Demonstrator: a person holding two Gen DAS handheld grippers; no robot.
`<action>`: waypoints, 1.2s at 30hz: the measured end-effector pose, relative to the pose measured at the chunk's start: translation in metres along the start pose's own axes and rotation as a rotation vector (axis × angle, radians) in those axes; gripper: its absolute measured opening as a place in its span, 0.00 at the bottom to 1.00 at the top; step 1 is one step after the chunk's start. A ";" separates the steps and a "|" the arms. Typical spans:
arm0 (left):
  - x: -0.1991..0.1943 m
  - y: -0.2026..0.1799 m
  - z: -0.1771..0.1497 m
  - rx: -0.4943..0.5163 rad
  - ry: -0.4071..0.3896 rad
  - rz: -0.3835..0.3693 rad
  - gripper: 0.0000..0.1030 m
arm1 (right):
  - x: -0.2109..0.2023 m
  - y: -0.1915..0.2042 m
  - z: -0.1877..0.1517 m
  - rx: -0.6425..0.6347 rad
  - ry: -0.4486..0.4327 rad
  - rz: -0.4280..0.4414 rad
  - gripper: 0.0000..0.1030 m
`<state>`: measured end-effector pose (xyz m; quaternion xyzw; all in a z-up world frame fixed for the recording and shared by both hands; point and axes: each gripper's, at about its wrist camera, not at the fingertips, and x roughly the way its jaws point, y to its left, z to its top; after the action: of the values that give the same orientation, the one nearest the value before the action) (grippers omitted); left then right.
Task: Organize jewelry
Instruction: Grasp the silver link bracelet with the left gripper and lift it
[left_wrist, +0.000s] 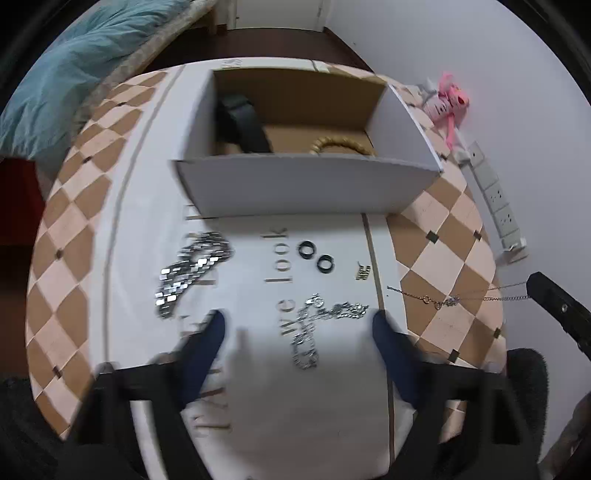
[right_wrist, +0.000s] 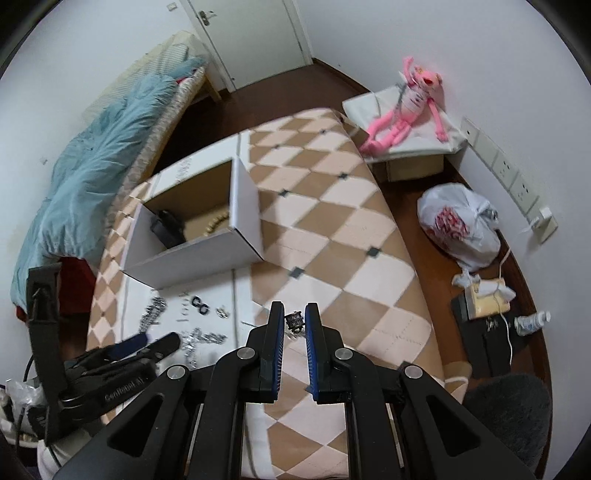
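A white cardboard box (left_wrist: 306, 184) stands open on the table, with a black strap item (left_wrist: 243, 125) and a gold bracelet (left_wrist: 341, 146) inside. In front of it lie a silver link bracelet (left_wrist: 192, 271), two black rings (left_wrist: 314, 254), a small gold piece (left_wrist: 362, 272) and a silver chain (left_wrist: 321, 325). My left gripper (left_wrist: 295, 332) is open, low over the silver chain. A thin chain (left_wrist: 443, 299) stretches right toward my right gripper's finger (left_wrist: 554, 310). In the right wrist view my right gripper (right_wrist: 294, 325) is shut on a small dark chain piece (right_wrist: 294, 320), above the table. The box (right_wrist: 192, 254) lies to its left.
The table has a checkered cloth (right_wrist: 332, 229) and a white printed runner (left_wrist: 295, 406). A pink plush toy (right_wrist: 406, 107) sits on a low stand by the wall. A plastic bag (right_wrist: 458, 225), a bottle (right_wrist: 532, 321) and a bed with a blue blanket (right_wrist: 96, 173) are around.
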<state>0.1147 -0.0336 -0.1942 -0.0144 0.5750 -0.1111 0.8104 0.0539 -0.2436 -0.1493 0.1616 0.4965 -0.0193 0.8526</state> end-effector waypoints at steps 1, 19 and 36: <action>0.004 -0.004 -0.001 0.011 0.001 0.010 0.80 | 0.003 -0.003 -0.002 0.006 0.006 -0.007 0.11; 0.027 -0.065 -0.010 0.303 -0.051 0.093 0.02 | 0.036 -0.037 -0.021 0.072 0.076 -0.046 0.11; -0.081 0.002 0.006 0.067 -0.170 -0.117 0.01 | -0.029 0.003 0.015 -0.001 -0.016 0.081 0.11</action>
<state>0.0948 -0.0166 -0.1174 -0.0303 0.4982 -0.1756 0.8485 0.0527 -0.2490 -0.1167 0.1811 0.4825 0.0143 0.8569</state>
